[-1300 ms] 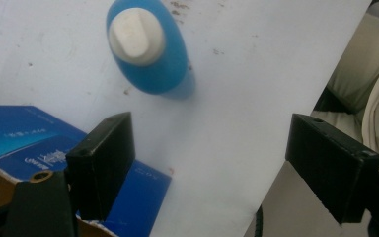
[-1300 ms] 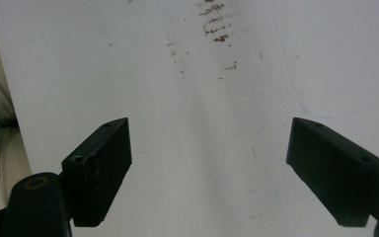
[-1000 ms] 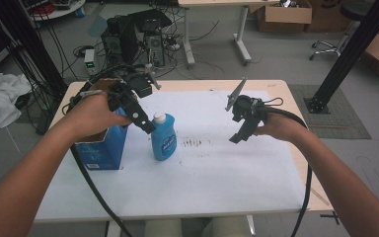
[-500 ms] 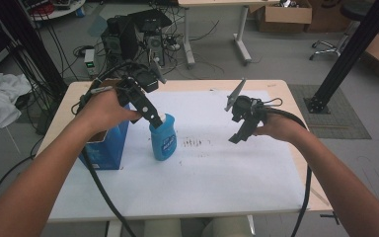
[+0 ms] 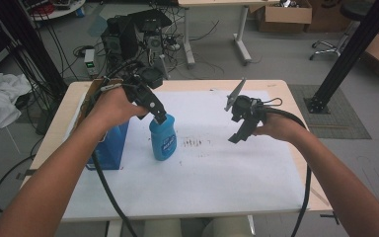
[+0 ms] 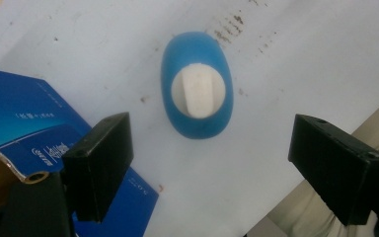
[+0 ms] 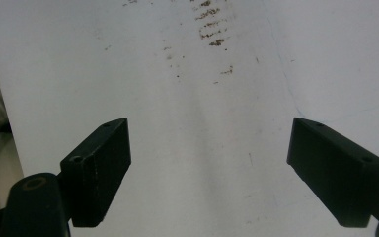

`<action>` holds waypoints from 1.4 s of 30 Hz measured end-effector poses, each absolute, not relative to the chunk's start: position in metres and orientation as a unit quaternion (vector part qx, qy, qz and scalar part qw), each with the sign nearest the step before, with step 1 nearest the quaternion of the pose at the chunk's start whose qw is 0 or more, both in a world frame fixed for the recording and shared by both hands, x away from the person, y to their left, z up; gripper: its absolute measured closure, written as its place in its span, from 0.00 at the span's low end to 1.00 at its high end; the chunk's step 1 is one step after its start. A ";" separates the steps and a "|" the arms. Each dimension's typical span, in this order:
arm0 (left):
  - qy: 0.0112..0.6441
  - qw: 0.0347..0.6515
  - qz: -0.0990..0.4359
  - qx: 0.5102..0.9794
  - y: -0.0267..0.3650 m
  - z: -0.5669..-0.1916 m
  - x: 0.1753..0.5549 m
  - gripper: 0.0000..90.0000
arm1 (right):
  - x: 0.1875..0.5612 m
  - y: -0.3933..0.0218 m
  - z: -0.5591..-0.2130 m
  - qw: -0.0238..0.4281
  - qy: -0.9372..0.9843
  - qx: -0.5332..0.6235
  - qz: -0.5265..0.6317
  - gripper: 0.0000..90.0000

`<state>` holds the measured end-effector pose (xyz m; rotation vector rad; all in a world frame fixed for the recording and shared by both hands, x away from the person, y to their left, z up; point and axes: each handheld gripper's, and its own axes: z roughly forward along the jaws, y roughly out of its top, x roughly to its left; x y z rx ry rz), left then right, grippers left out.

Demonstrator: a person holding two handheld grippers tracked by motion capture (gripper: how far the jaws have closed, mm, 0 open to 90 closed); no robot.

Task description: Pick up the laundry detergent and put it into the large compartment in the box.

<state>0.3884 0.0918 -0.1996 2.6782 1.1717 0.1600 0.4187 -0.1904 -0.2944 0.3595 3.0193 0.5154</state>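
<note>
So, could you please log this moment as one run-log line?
left gripper: open, above blue bottle | bottle: upright, beside blue box | right gripper: open, over white sheet

High view: left tool (image 5: 159, 117) covers the blue bottle (image 5: 163, 139) cap; label print too small to read. Blue box (image 5: 107, 150) mostly hidden under the left hand (image 5: 114, 105). Left gripper view: box (image 6: 39, 143) cut off at edge, text blurred.

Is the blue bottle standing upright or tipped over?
Upright: the blue bottle stands on its base, white cap facing up at the left gripper.
</note>
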 end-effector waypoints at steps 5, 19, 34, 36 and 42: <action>0.401 0.104 0.054 0.909 0.088 -0.204 0.394 0.20 | 0.419 -0.190 -0.295 0.028 0.979 0.115 0.169 0.19; 0.419 0.098 0.051 0.901 0.080 -0.213 0.406 0.20 | 0.420 -0.196 -0.293 0.028 0.977 0.121 0.174 0.19; 0.404 0.076 0.045 0.911 0.069 -0.237 0.411 0.20 | 0.420 -0.198 -0.292 0.028 0.976 0.121 0.176 0.19; 0.404 0.071 0.046 0.911 0.068 -0.241 0.412 0.20 | 0.420 -0.198 -0.292 0.028 0.976 0.125 0.178 0.19; 0.400 0.059 0.046 0.913 0.063 -0.252 0.415 0.20 | 0.420 -0.198 -0.292 0.028 0.975 0.126 0.180 0.19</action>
